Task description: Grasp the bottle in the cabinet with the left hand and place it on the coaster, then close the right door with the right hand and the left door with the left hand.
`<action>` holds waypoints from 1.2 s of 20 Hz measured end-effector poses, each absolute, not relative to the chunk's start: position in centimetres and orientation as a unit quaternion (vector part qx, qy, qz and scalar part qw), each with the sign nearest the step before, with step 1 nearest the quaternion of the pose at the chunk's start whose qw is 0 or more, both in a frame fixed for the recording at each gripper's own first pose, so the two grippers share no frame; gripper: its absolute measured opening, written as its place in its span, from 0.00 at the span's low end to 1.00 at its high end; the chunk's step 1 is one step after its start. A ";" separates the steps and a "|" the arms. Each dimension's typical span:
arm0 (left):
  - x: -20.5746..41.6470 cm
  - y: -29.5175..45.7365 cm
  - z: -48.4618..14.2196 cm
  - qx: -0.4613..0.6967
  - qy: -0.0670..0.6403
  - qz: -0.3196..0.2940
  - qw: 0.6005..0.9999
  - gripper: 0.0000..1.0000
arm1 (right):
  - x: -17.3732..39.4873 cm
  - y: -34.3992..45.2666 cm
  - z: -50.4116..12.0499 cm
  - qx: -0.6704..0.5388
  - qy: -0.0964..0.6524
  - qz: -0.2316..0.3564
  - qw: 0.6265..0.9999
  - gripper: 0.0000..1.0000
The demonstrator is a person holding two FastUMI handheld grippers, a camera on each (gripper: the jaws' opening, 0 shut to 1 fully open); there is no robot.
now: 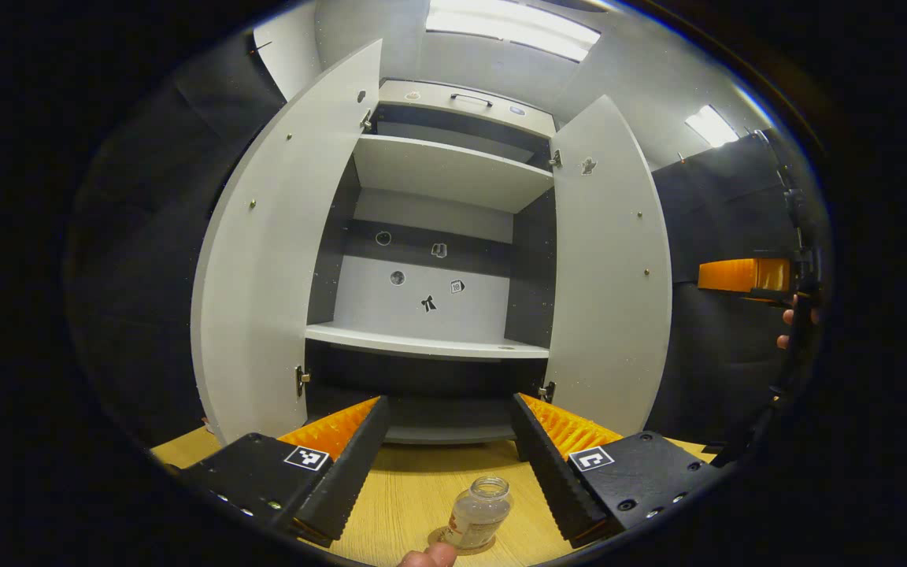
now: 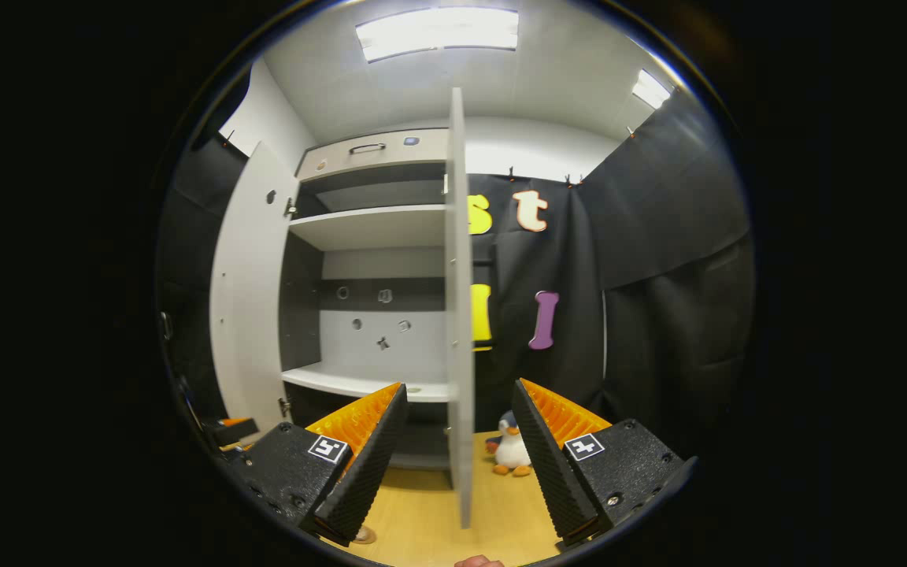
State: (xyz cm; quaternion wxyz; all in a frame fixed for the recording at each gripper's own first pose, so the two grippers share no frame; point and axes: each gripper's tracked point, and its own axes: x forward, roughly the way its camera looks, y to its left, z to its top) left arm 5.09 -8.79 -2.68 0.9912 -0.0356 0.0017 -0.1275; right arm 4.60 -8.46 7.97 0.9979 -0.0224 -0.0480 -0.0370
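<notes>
A small clear glass bottle (image 1: 479,512) stands upright on a round coaster (image 1: 439,540) on the wooden table, low between the fingers of my left gripper (image 1: 448,398). That gripper is open, with its jaws wide apart and clear of the bottle. The cabinet's left door (image 1: 264,268) and right door (image 1: 611,268) both stand open. My right gripper (image 2: 460,386) is open and faces the right door's front edge (image 2: 460,315), which appears in the gap between its fingers. The right gripper (image 1: 745,276) also hangs at the far right of the left gripper view, held by a hand (image 1: 788,319).
The cabinet's lower shelf (image 1: 422,342) and upper shelf (image 1: 446,169) are bare, with small stickers on the back wall. A penguin plush toy (image 2: 510,453) sits on the table right of the cabinet. The left door (image 2: 249,315) swings out to the left.
</notes>
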 end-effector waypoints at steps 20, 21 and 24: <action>3.1 -5.4 -2.0 -0.032 0.032 -0.079 0.996 0.95 | 15.5 -14.1 13.0 -0.021 -0.042 -0.039 0.998 0.82; 3.0 -5.2 -1.7 -0.028 0.026 -0.075 0.996 0.95 | 15.3 -13.0 12.9 -0.007 -0.042 -0.032 0.999 0.81; 3.1 -4.4 -1.3 -0.018 0.014 -0.067 0.997 0.95 | 15.9 -8.4 12.0 0.029 -0.038 0.011 0.999 0.81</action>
